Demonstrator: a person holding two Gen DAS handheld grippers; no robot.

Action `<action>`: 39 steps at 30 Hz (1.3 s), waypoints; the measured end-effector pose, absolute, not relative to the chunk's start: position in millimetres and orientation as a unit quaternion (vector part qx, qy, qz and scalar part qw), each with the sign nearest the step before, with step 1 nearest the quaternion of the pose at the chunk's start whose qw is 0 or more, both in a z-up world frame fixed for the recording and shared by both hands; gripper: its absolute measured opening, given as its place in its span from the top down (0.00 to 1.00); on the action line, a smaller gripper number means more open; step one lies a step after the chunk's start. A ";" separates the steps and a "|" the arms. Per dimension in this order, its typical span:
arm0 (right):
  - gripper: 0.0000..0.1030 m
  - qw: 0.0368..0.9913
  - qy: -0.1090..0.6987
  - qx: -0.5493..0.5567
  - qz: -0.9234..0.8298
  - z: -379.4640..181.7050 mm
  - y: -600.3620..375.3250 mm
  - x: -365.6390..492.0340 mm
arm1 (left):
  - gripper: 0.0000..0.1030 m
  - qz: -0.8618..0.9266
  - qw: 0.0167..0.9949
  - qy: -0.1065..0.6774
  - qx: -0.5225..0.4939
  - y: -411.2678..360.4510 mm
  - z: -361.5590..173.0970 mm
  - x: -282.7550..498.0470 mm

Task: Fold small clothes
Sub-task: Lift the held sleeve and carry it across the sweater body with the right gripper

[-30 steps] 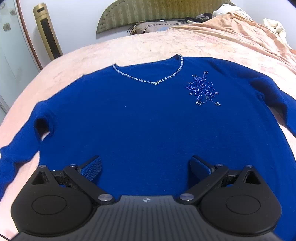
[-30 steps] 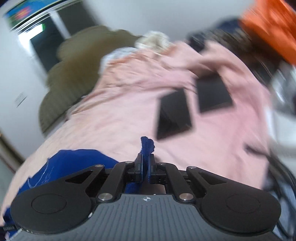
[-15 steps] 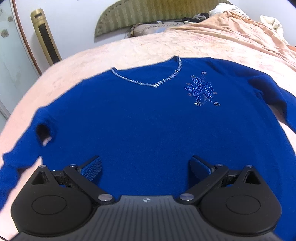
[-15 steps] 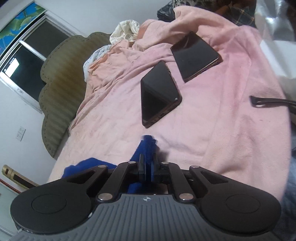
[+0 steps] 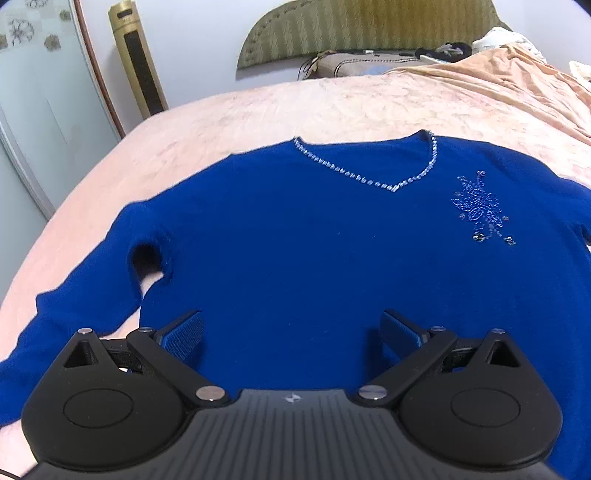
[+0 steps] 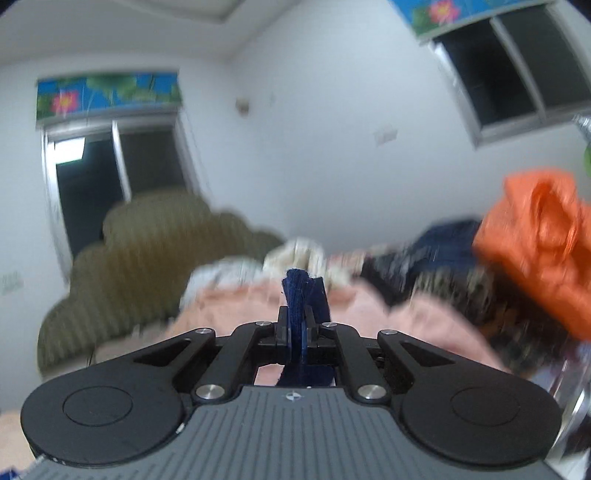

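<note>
Two tools: right tool (image 6: pixel 300 325) pinches sweater (image 5: pixel 314 258); left tool (image 5: pixel 291 332) gapes.

Pink crinkled bedspread (image 5: pixel 258 122) spreads ahead of the left gripper. Olive ribbed scalloped headboard (image 5: pixel 362 33) far ahead against a white wall. Gold tower fan (image 5: pixel 136 59) upright, far ahead-left, beside a frosted glass door (image 5: pixel 37 110). From the right gripper: blurred orange garment (image 6: pixel 543 251) ahead-right; two dark windows (image 6: pixel 114 177) under floral valances.
</note>
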State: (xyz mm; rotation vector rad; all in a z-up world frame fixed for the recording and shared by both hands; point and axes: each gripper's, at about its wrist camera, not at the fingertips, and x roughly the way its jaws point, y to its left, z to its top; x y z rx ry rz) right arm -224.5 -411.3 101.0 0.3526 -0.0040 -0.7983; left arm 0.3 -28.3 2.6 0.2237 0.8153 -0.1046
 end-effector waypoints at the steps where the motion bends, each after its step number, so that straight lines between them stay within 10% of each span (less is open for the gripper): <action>1: 0.90 0.906 0.019 0.184 -0.381 91.1 -412.8 -216.6 | 0.00 -0.051 0.910 0.397 0.106 -26.3 2.3 1.4; 39: 0.90 0.975 0.195 -0.103 -0.005 79.7 -91.4 39.6 | 0.00 -0.038 0.906 0.415 0.079 31.3 -9.6 13.9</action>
